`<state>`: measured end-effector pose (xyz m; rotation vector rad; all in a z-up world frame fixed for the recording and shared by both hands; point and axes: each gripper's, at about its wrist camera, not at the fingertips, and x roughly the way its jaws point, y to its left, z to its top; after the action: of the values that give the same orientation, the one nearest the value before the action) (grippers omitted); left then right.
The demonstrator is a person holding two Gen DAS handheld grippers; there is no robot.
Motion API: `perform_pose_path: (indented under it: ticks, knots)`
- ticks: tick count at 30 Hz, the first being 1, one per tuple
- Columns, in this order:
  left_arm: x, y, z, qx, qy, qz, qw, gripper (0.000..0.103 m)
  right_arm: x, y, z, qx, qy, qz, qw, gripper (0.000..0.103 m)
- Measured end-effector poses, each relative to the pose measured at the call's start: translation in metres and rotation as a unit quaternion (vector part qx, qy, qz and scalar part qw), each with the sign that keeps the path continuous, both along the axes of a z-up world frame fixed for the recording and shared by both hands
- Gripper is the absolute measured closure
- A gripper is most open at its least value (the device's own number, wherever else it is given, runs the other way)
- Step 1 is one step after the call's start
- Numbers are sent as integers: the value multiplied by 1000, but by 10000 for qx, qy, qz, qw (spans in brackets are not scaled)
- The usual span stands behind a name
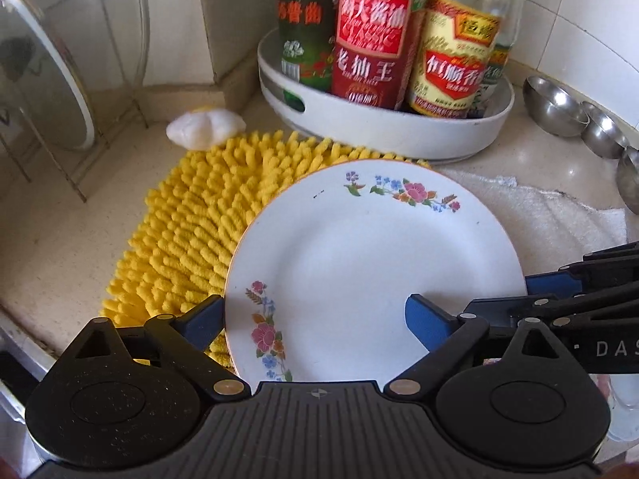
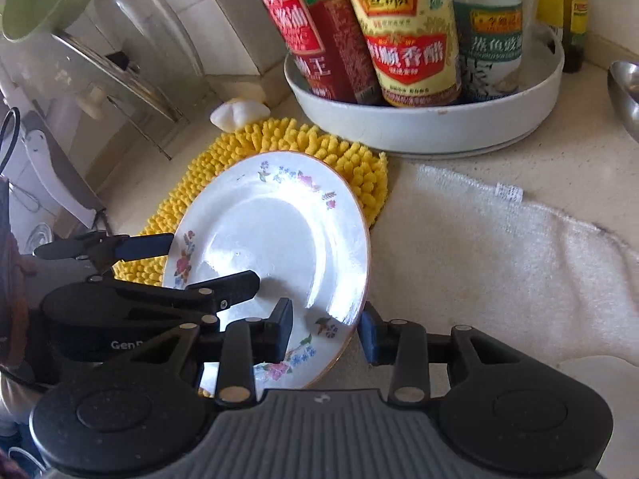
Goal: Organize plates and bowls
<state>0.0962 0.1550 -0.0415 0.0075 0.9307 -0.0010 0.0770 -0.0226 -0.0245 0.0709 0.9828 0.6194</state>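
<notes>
white tray [image 1: 399, 135]: sauce bottles [image 1: 371, 40] upright | floral plate [image 1: 359, 263]: empty

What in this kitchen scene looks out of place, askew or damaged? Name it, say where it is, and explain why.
The floral plate sits askew: it lies partly on the yellow mat, tilted, with its right edge overhanging near the white towel. Both claws straddle its rim, left claw and right claw. A small dark fleck marks its upper rim. Nothing looks spilled.
</notes>
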Motion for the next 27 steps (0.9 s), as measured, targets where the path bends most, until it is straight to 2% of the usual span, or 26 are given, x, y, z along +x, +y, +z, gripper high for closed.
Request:
perform_pose_path:
  ticks: [7, 27]
  knots:
    - [-4, -22, 17, 53, -109, -97, 9999, 5, -9, -28, 14, 261, -76, -229, 9994, 49]
    - [8, -106, 33, 110, -301, -1126, 9931, 5, -29, -120, 33, 514, -101, -1222, 9911, 49]
